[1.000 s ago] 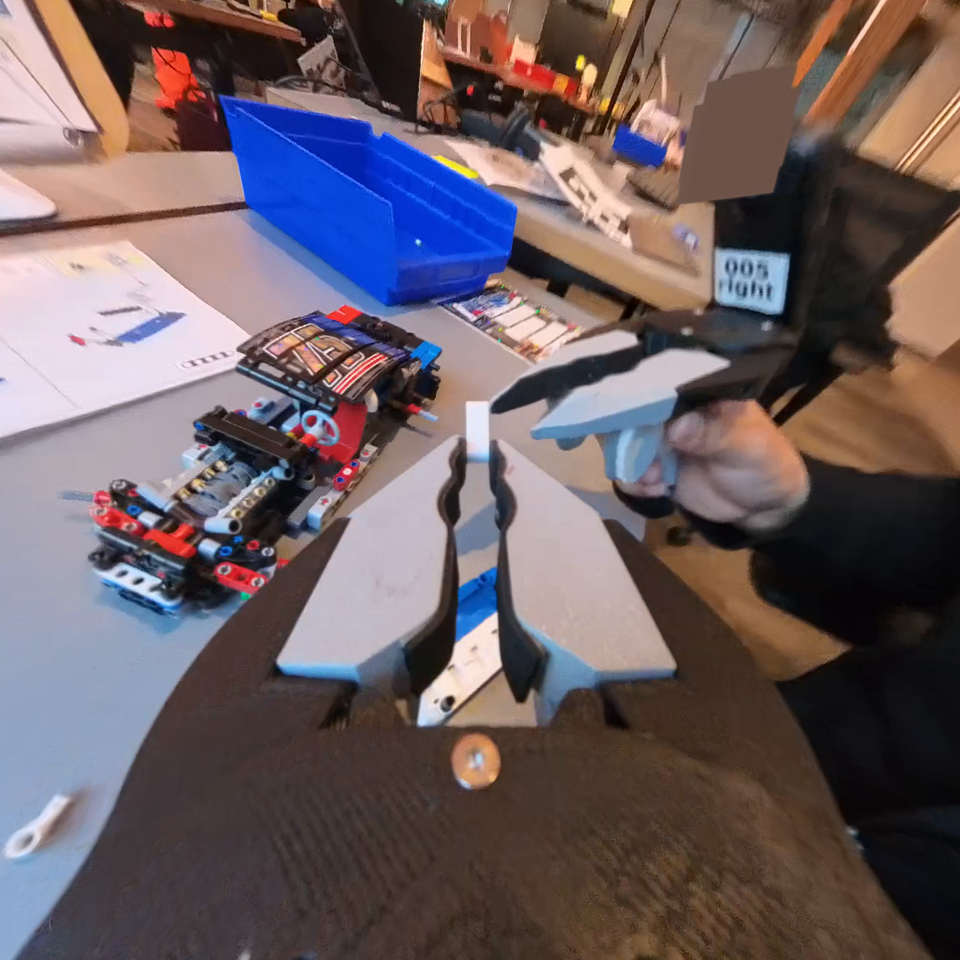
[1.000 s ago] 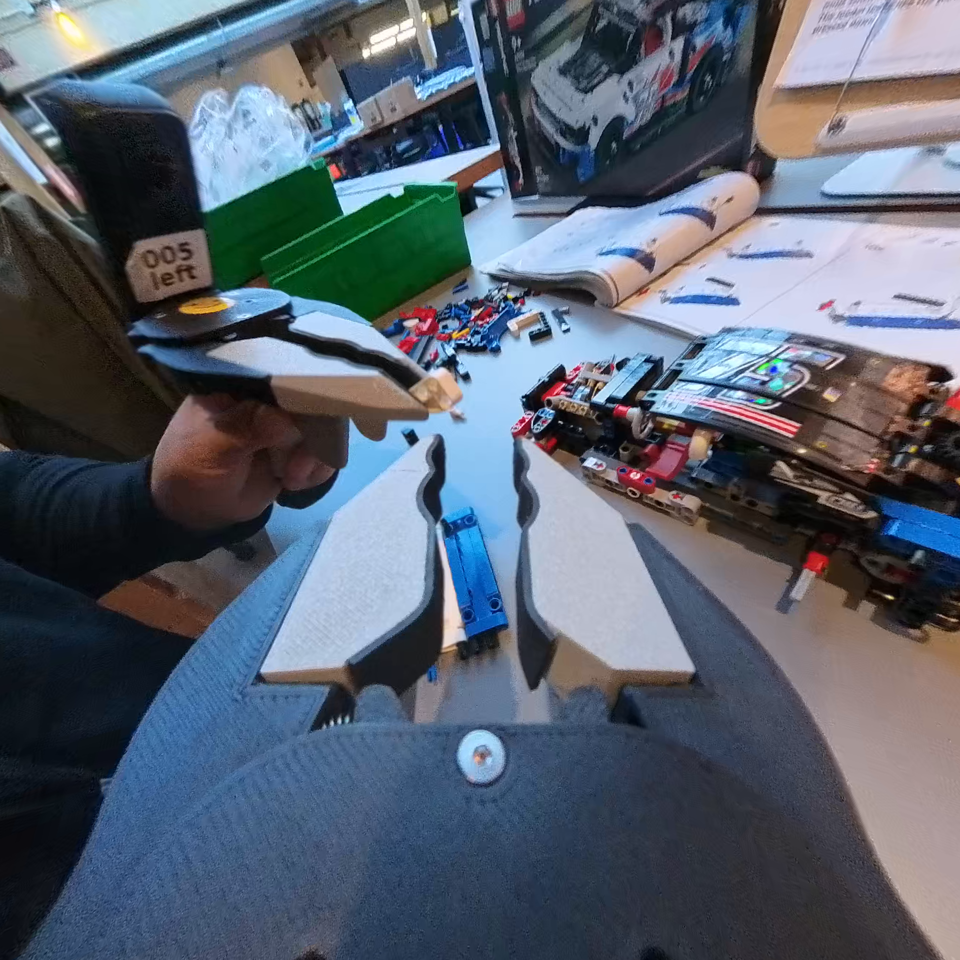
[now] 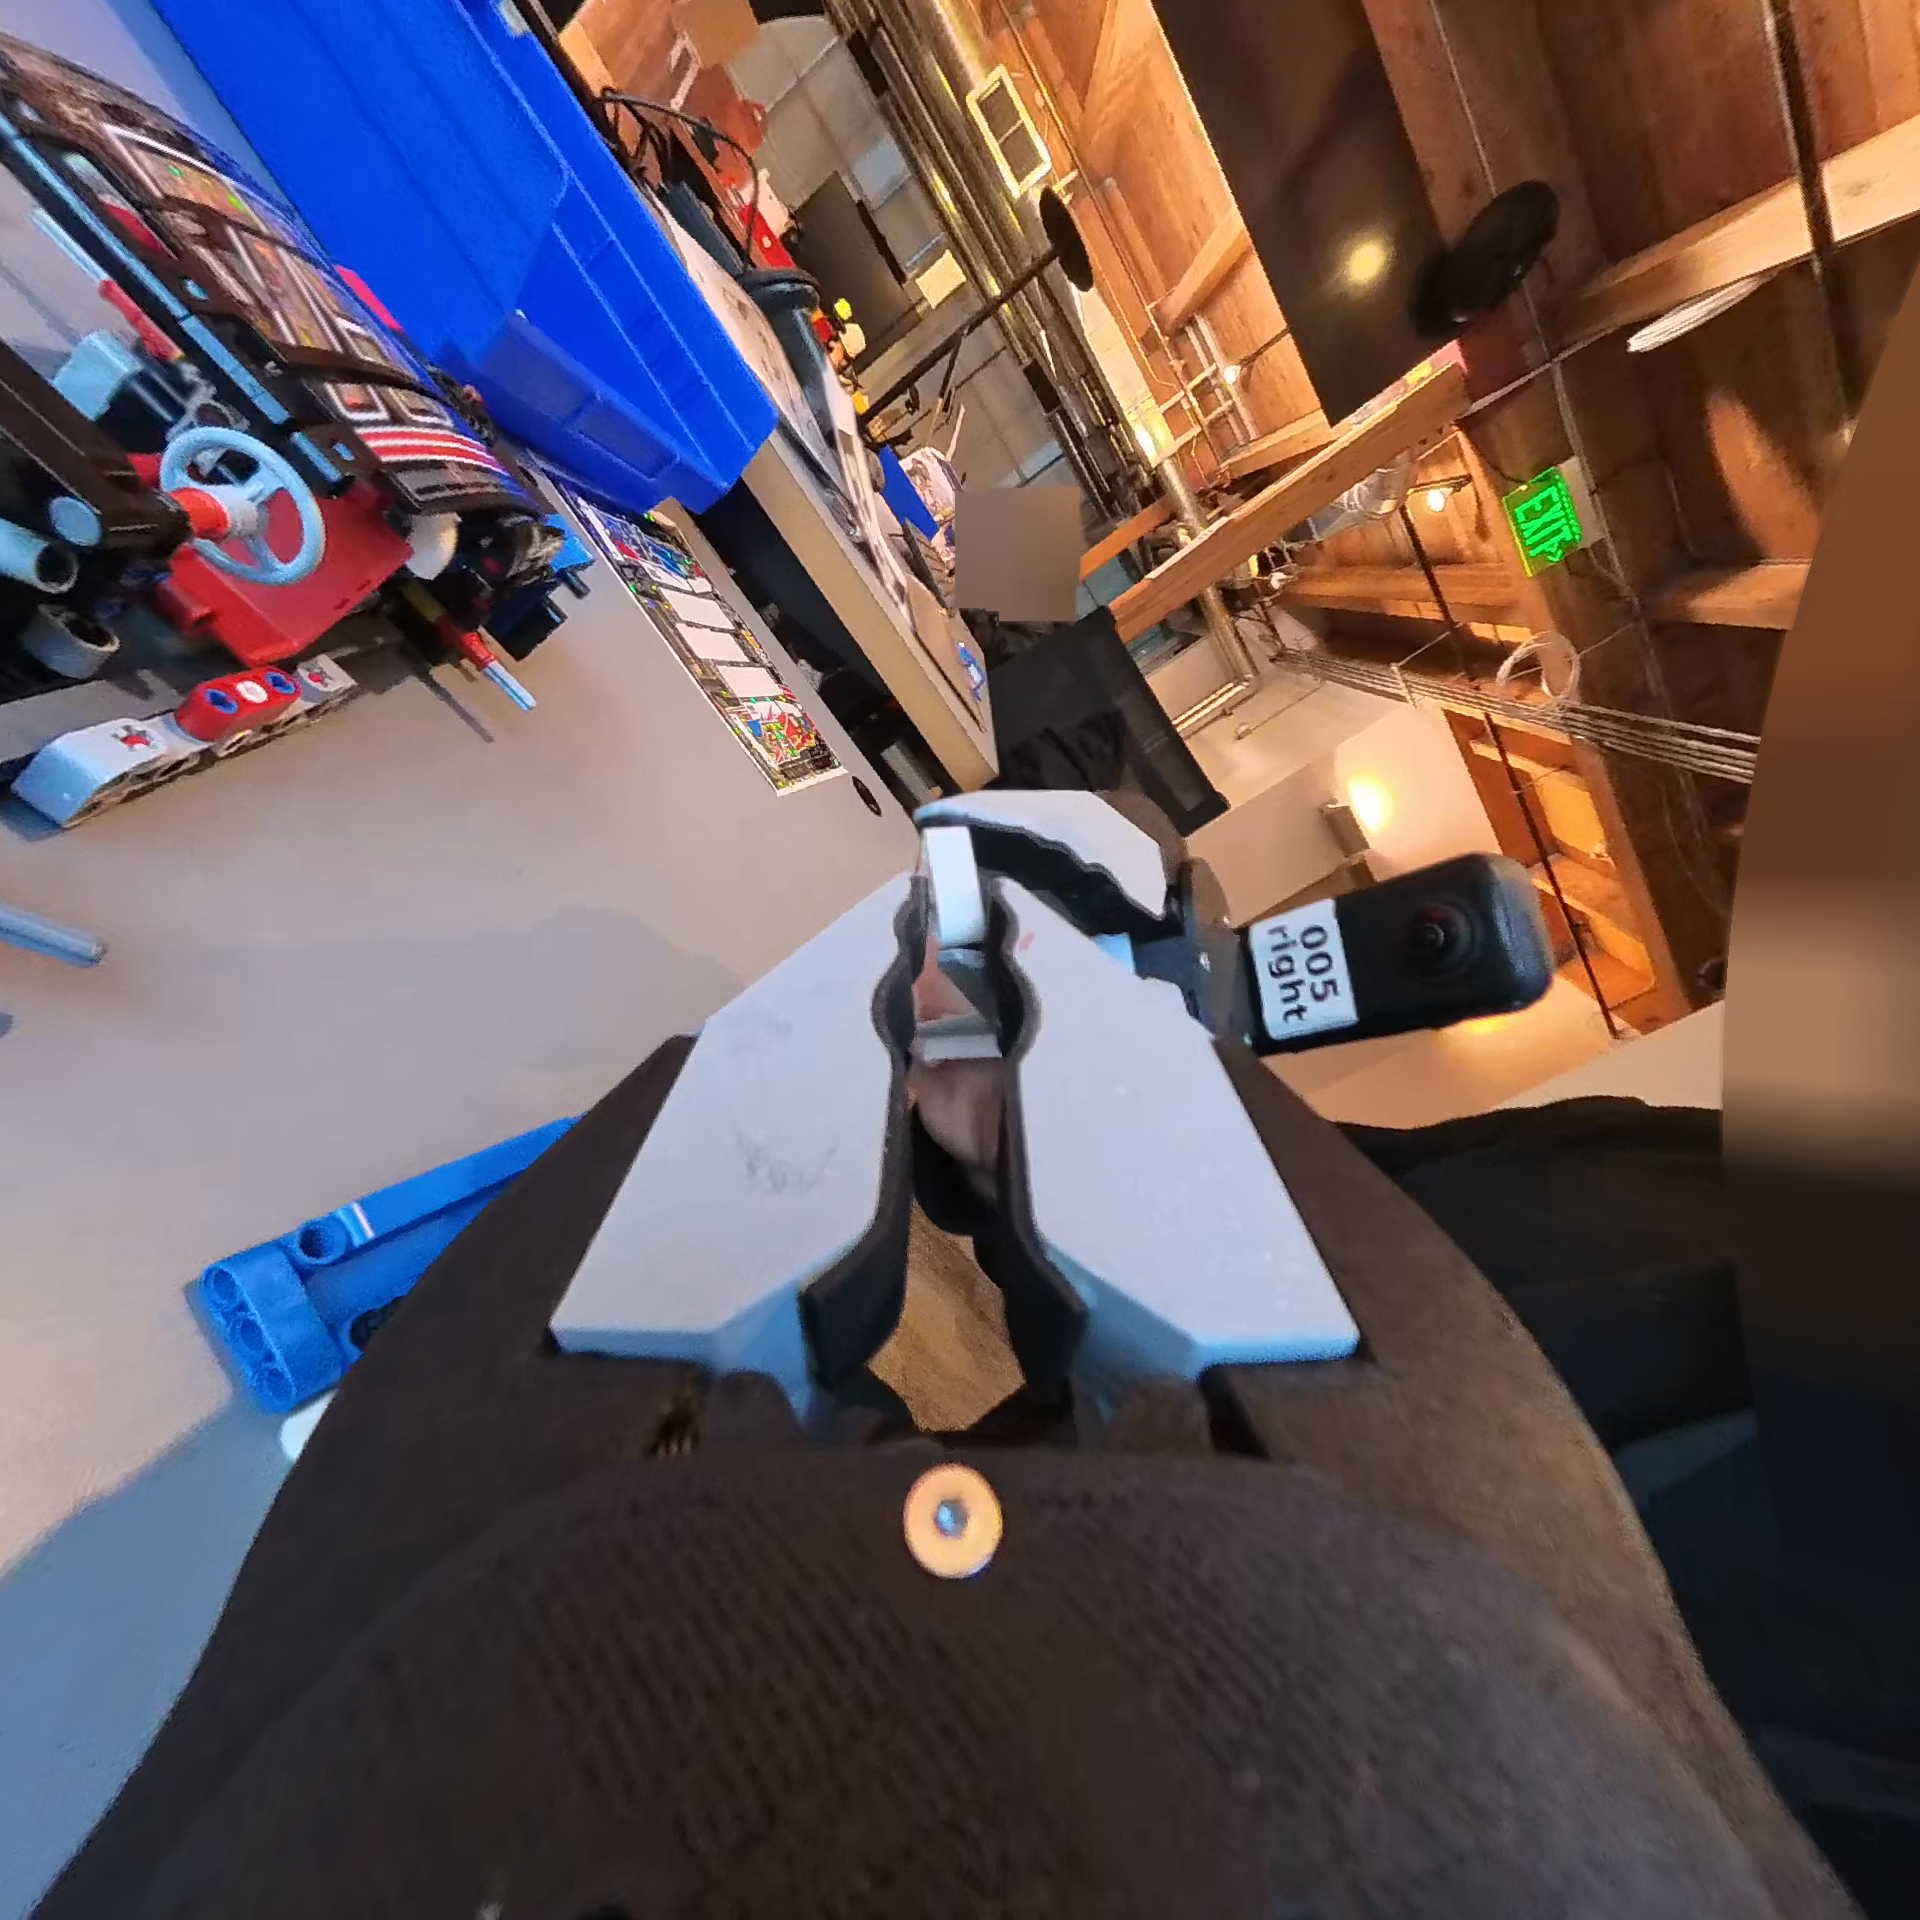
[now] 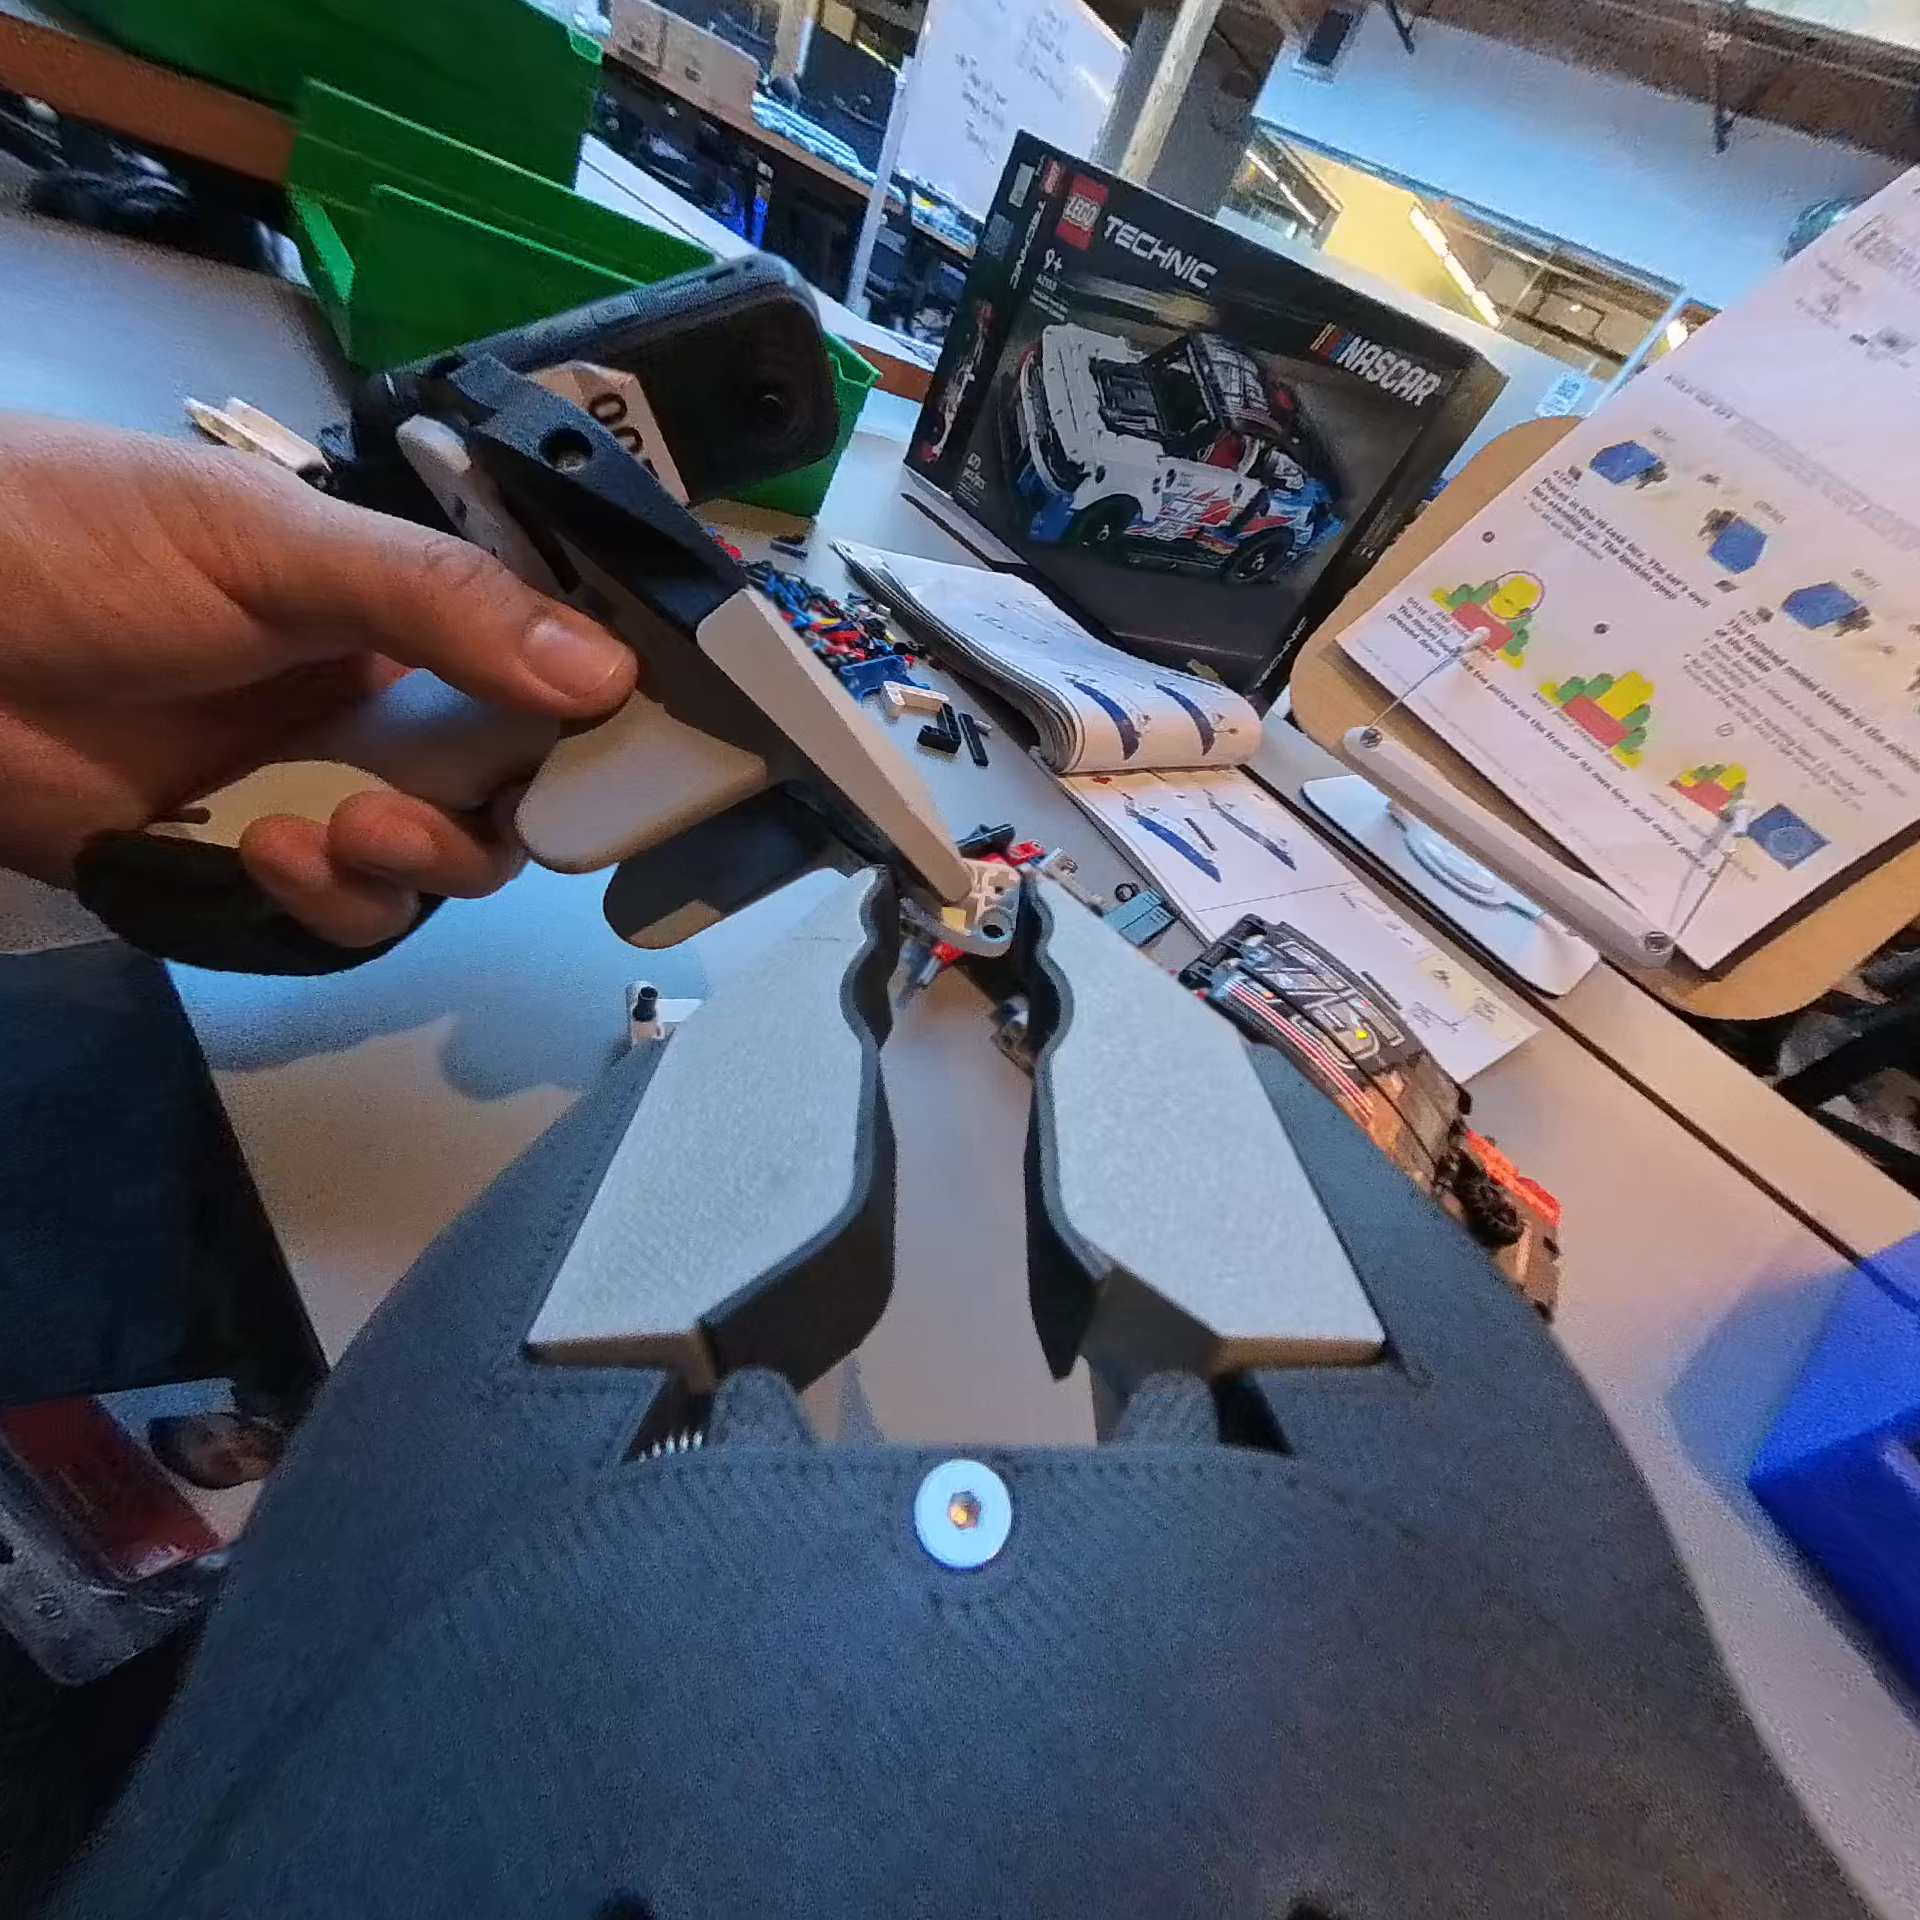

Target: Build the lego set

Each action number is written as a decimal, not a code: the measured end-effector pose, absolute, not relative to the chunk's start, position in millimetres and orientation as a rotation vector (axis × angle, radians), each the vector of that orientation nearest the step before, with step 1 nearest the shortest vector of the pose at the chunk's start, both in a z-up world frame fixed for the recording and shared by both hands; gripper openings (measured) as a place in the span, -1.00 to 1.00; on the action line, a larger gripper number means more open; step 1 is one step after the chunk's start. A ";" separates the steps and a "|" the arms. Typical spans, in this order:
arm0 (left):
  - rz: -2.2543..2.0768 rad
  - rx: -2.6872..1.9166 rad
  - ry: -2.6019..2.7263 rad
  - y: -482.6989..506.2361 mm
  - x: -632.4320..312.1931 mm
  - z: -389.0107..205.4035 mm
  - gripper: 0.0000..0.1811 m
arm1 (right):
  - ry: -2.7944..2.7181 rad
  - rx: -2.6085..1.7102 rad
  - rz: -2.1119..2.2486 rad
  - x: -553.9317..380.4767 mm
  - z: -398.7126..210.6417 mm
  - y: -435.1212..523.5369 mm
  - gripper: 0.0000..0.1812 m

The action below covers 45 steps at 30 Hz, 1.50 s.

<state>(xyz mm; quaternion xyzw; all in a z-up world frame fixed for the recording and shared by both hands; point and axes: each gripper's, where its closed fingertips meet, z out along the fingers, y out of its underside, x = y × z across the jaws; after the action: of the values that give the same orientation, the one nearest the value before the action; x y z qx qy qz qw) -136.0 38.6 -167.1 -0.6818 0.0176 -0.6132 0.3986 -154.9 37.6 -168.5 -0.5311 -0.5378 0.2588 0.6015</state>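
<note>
My left gripper (image 3: 954, 925) is shut on a small white lego piece (image 3: 952, 902) and holds it in the air off the table's edge. In the right wrist view the left gripper (image 4: 961, 883) comes in from the left in a hand, and the white piece (image 4: 992, 899) sits between the tips of my right gripper (image 4: 961, 920). The right gripper's jaws stand apart on either side of the piece. The right gripper (image 3: 1023, 831) also shows just beyond the piece in the left wrist view. The half-built lego car (image 3: 260, 468) (image 4: 1340, 1039) stands on the table.
A blue beam (image 3: 281, 1309) lies near the table edge. A blue bin (image 3: 520, 208) and a sticker sheet (image 3: 727, 665) lie behind the car. Loose parts (image 4: 831, 623), an open booklet (image 4: 1039, 665), the set's box (image 4: 1195, 416), green bins (image 4: 468, 239) and a sheet stand (image 4: 1662, 623) are at the back. Less than 4 cm separates the two grippers' tips.
Both grippers have tilted and come together. The left one has brought the white piece between the right one's fingertips. The right gripper's gap looks the same.
</note>
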 end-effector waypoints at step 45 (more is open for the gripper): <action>-1.110 -1.929 0.102 51.5 -134.2 -201.6 -0.95 | -1.432 -1.262 0.404 -150.3 -207.2 46.3 -0.73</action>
<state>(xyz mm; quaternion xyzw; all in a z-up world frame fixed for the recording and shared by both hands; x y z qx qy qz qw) -134.2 51.5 -201.6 -0.7770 0.0411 -0.4472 0.4411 -150.3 46.3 -207.2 -0.5354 -0.6076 0.1714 0.5610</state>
